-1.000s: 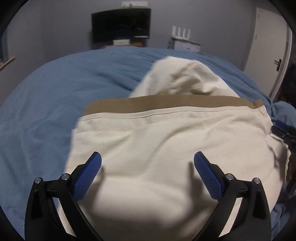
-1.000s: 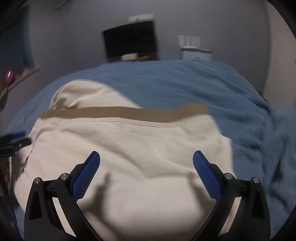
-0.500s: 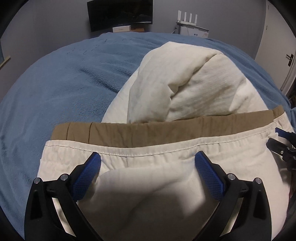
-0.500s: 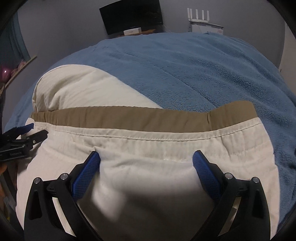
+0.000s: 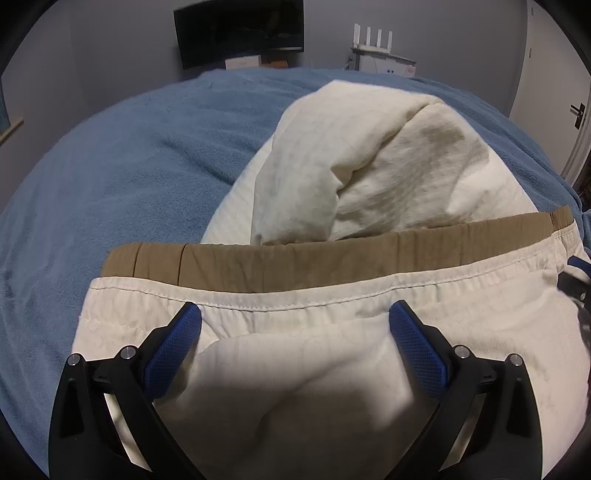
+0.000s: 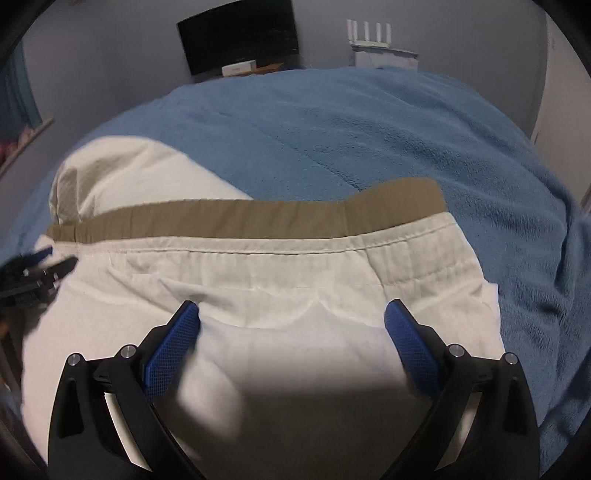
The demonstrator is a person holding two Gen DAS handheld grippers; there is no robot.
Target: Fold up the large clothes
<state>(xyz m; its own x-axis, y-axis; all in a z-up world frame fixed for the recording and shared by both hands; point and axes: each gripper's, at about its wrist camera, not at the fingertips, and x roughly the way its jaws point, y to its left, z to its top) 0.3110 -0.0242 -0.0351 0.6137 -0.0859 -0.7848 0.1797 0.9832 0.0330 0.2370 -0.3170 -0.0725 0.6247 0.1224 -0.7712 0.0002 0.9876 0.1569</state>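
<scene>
Both the left gripper (image 5: pixel 294 320) and right gripper (image 6: pixel 291 316) gape wide, empty, over the trousers (image 5: pixel 314 354). Soft, limp cloth; pinch the waistband (image 5: pixel 314 262) just ahead.

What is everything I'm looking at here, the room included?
Cream cotton garment with tan waistband: one, cream and tan, folded on the bed, far part bunched up.
Blue fleece blanket: one, blue, covering the bed under the garment.
Black flat screen: one, black, against the far grey wall.
White router with antennas: one, white, right of the screen.
White door: one, white, far right.
Left gripper: one, black with blue pads, open over the garment.
Right gripper: one, same colours, open over the garment.
</scene>
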